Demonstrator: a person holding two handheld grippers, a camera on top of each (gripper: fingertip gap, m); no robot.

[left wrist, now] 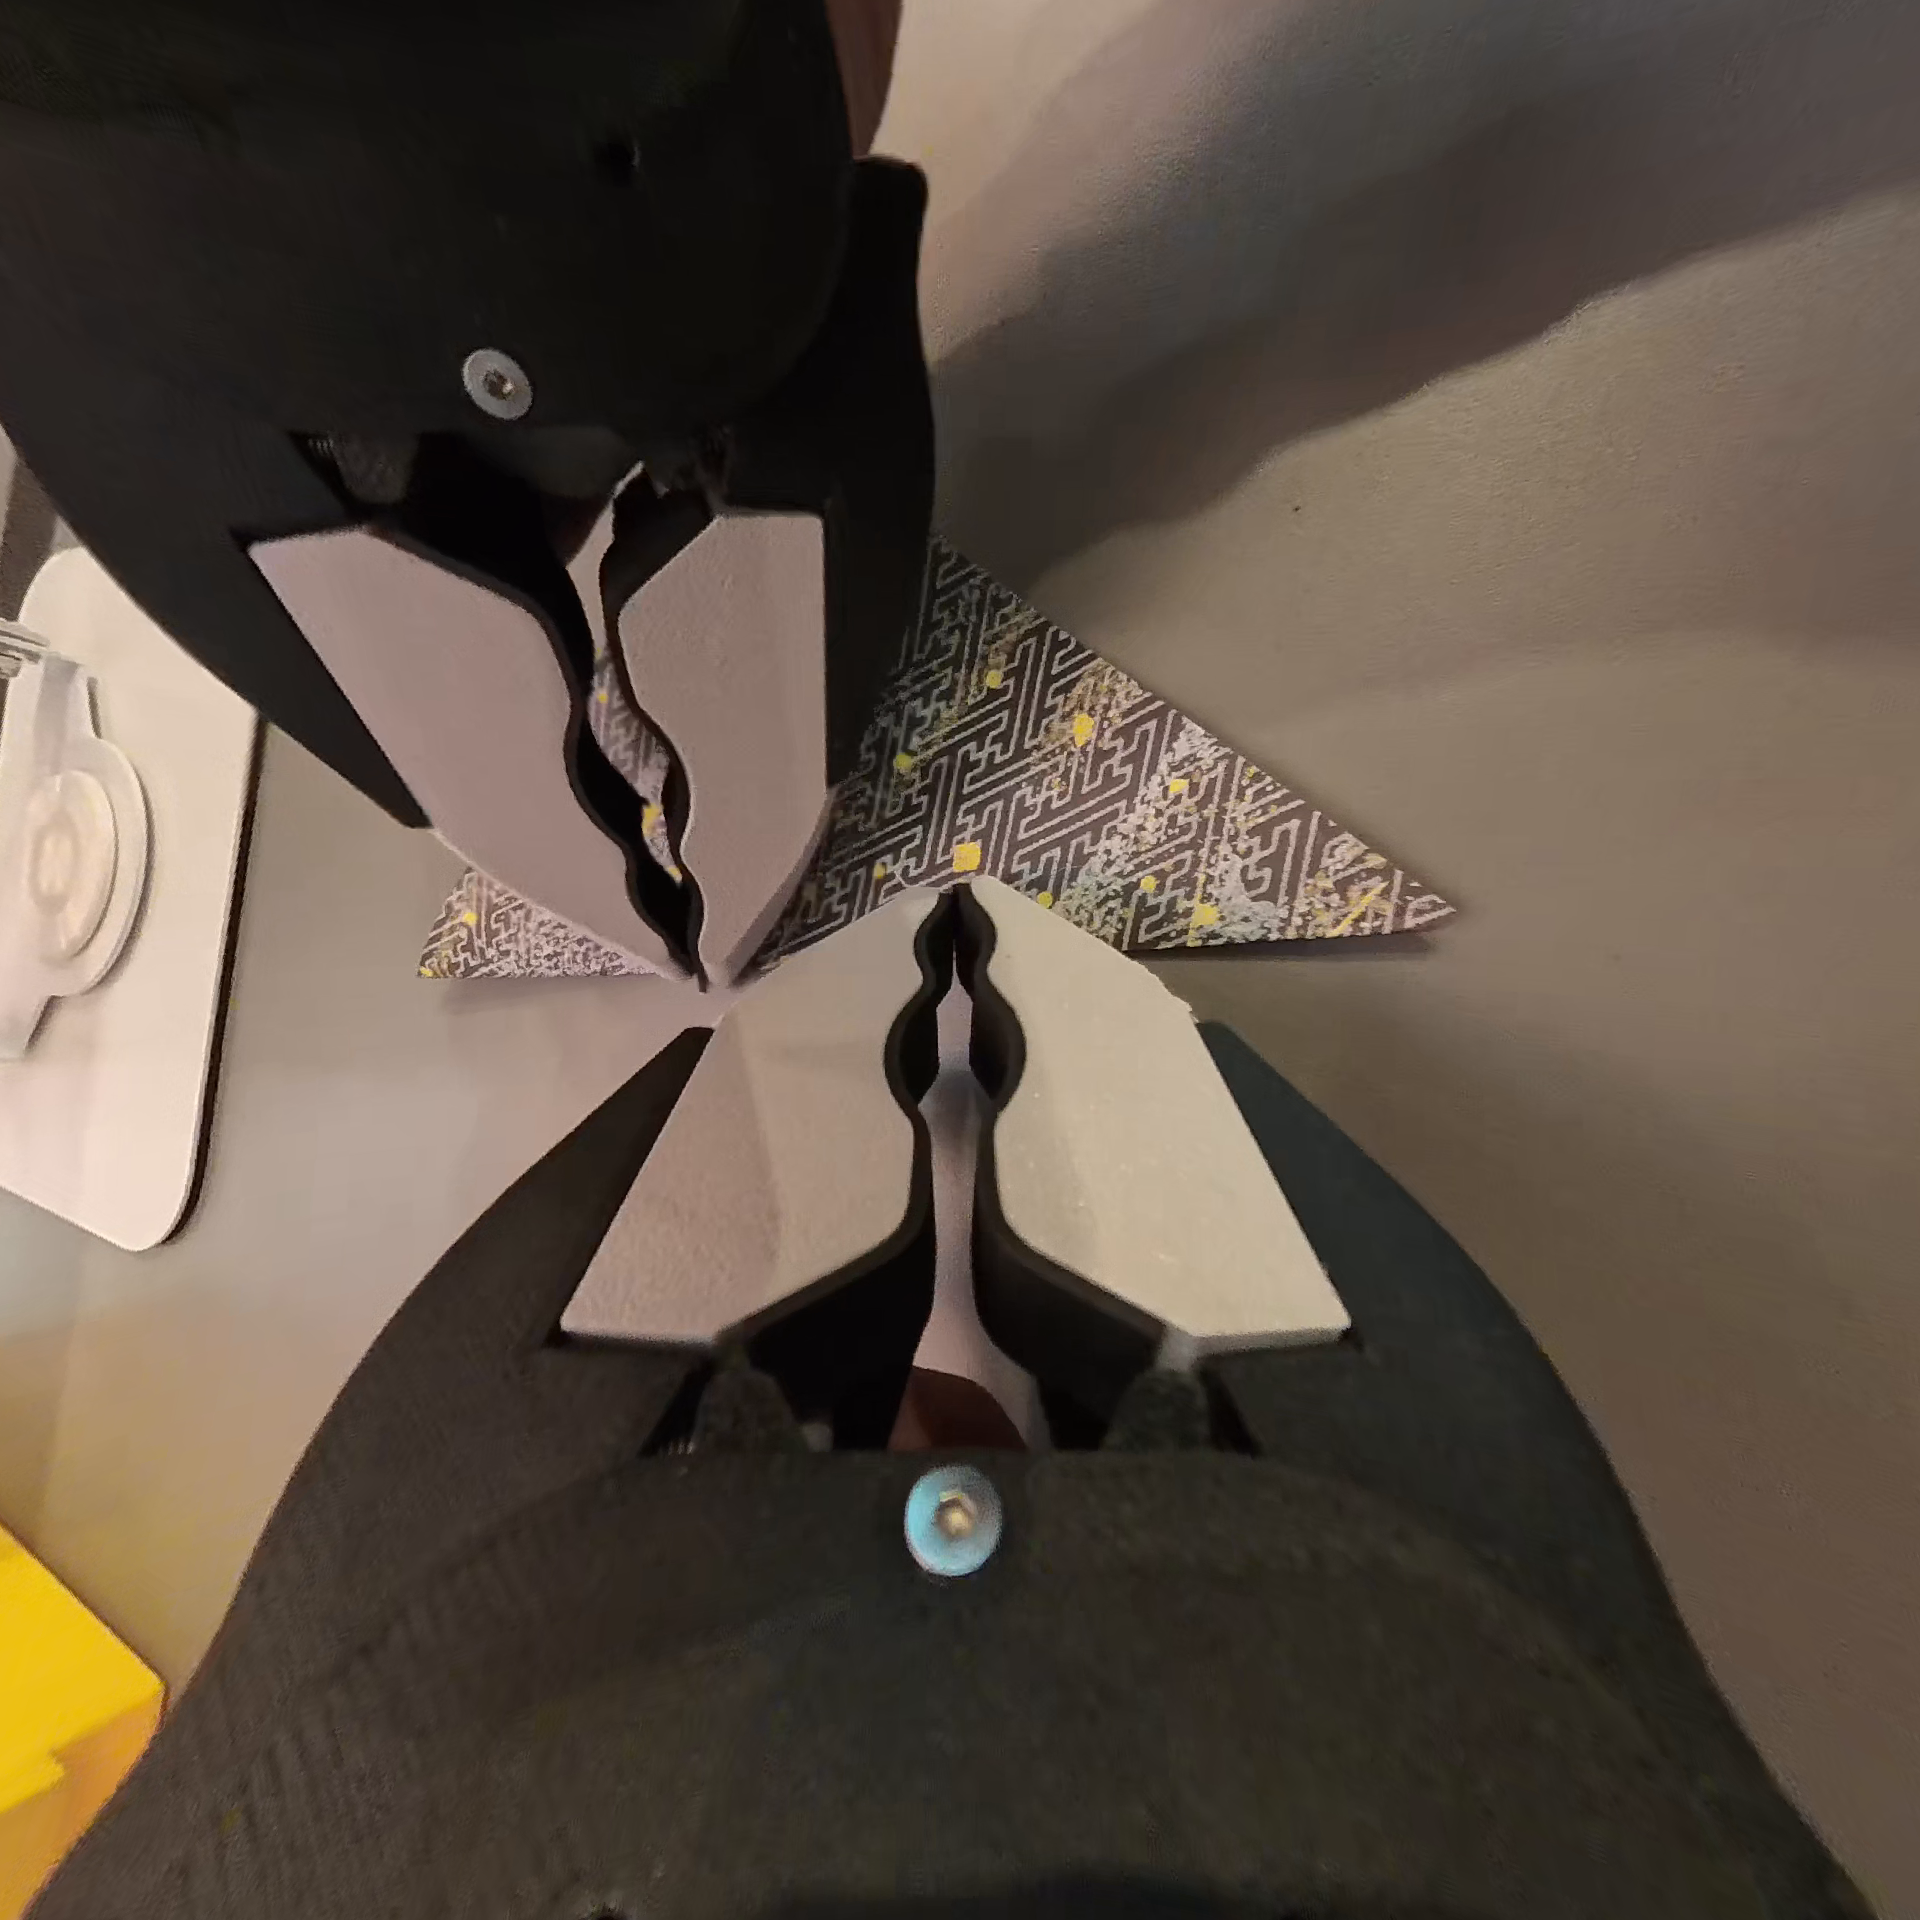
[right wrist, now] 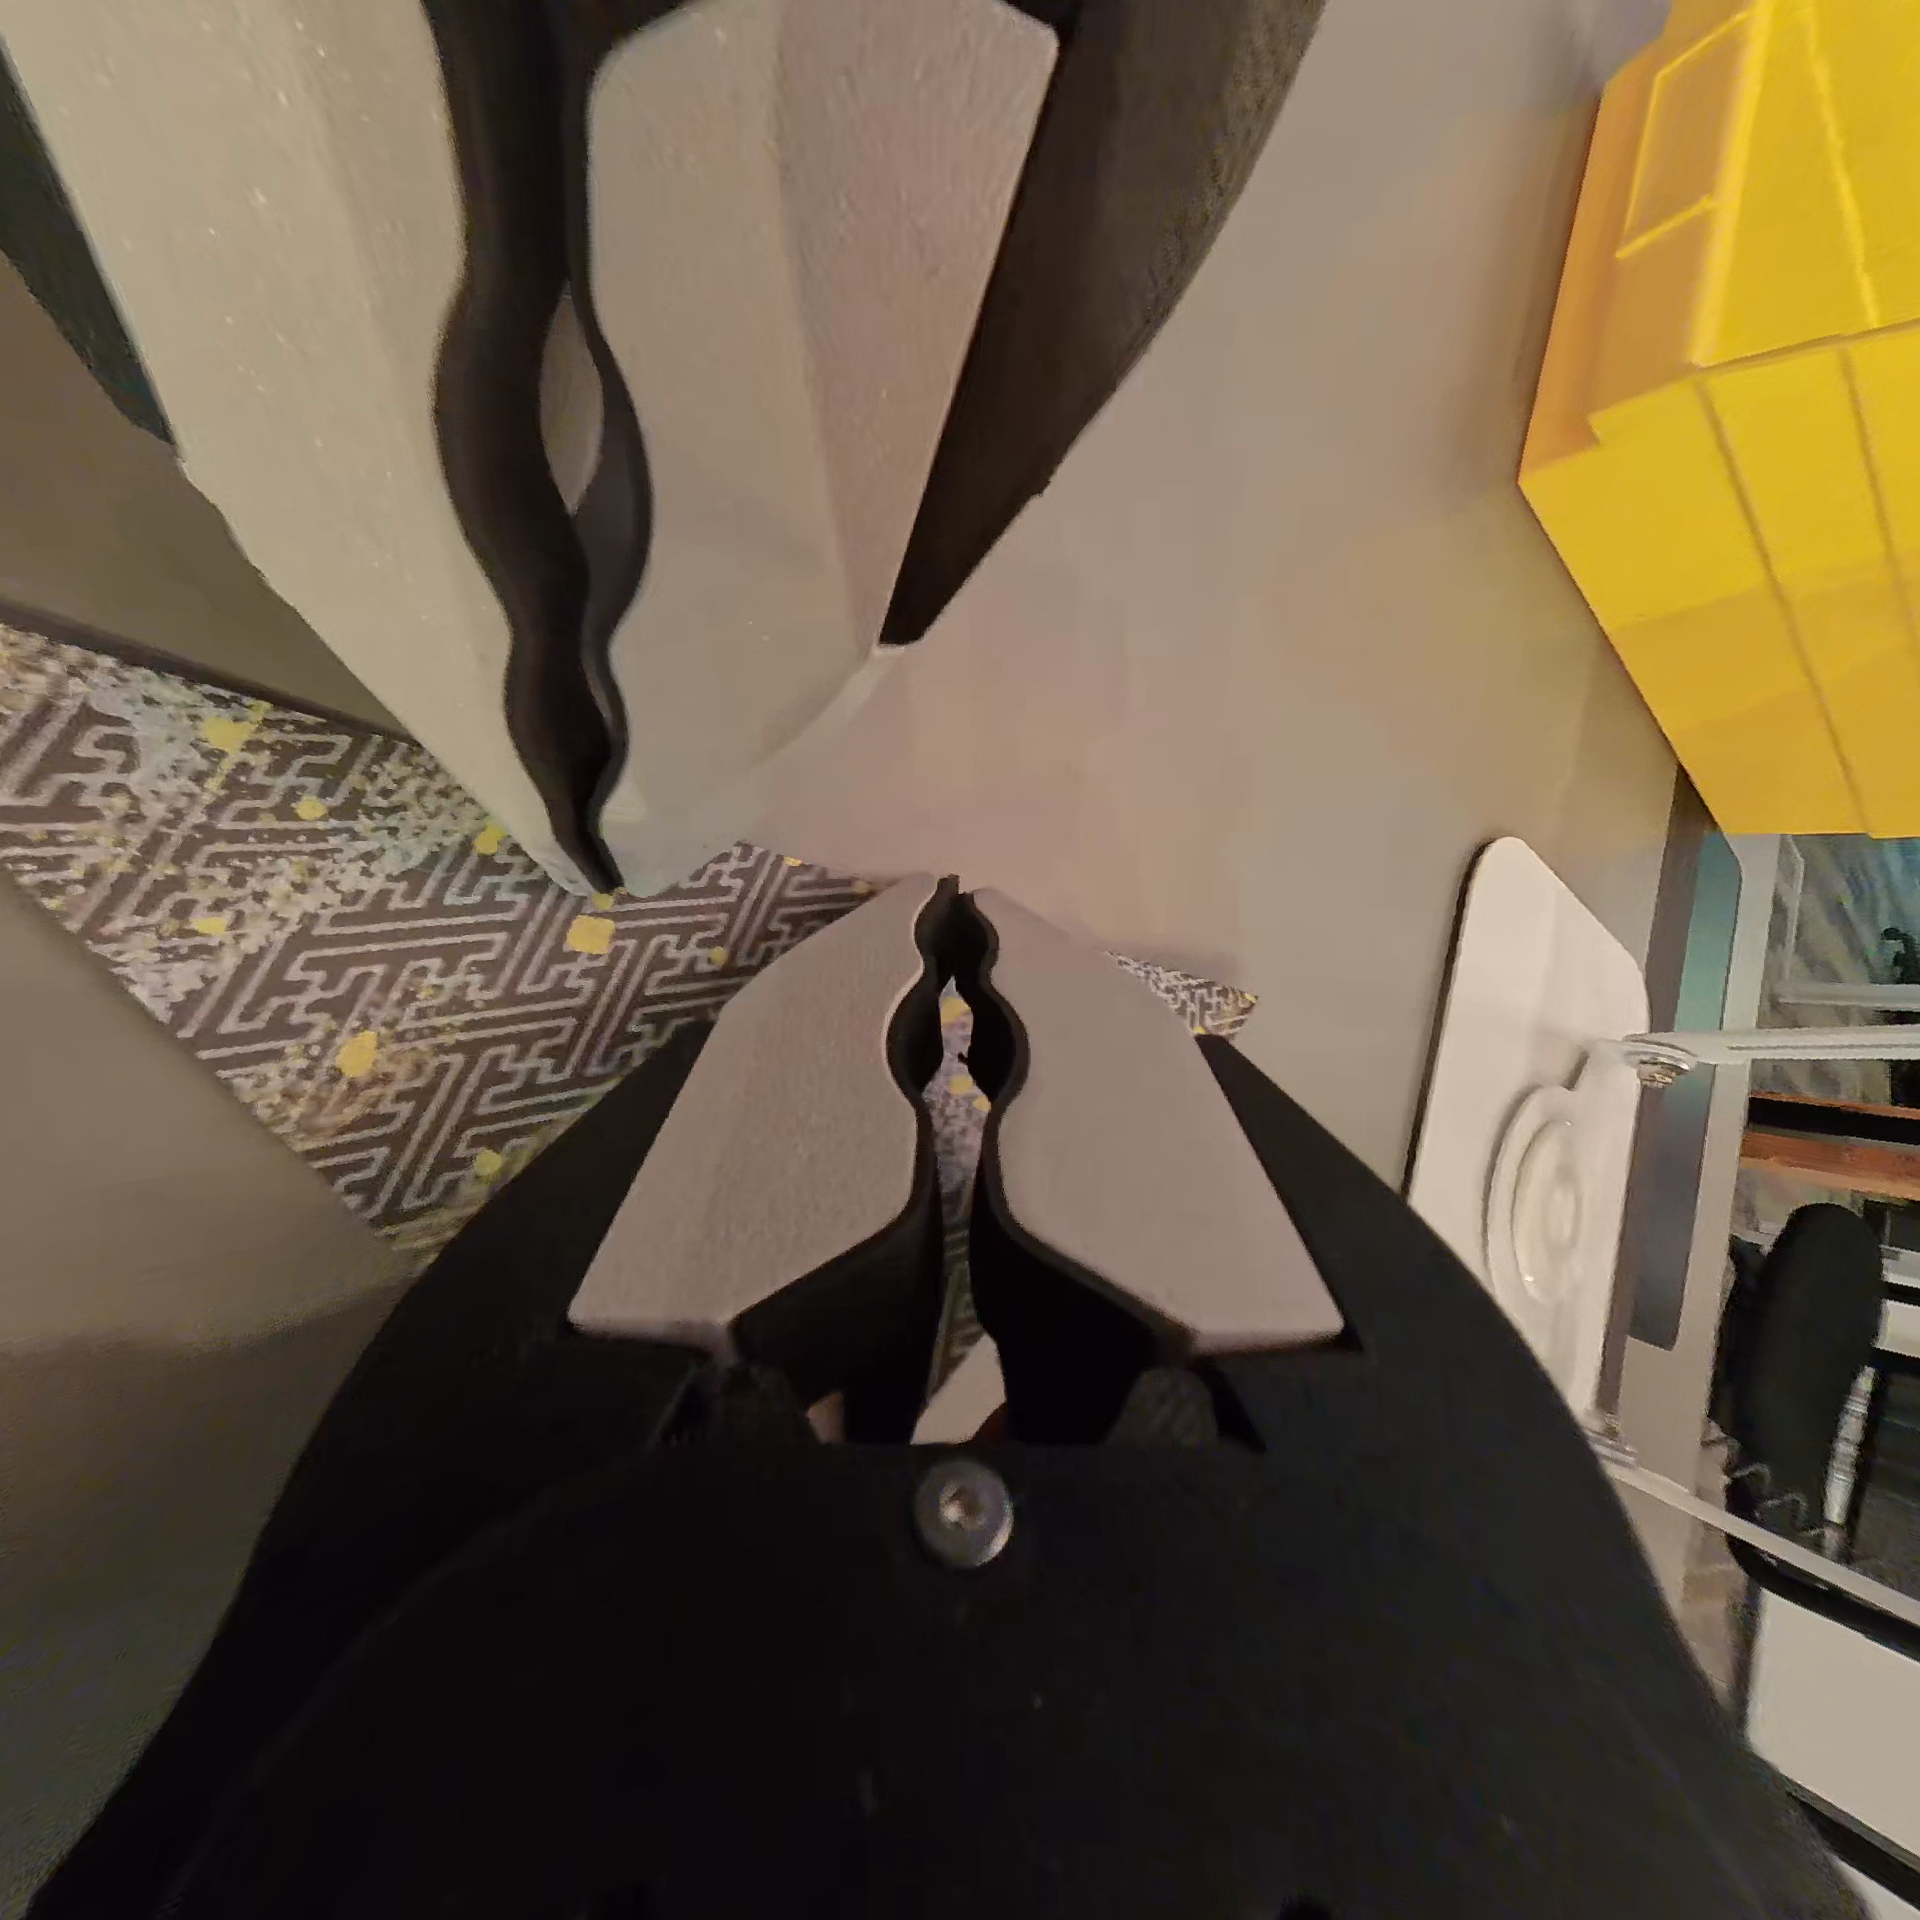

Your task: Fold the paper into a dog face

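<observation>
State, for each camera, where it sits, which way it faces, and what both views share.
Left wrist view: on the left gripper, facing down at the folded dark maze-patterned paper on the grey tabletop; own fingers shut.
Right wrist view: on the right gripper, facing the opposite way over the paper; fingers shut.
Shared: paper, both grippers, yellow plastic bin, white plate-like stand.
</observation>
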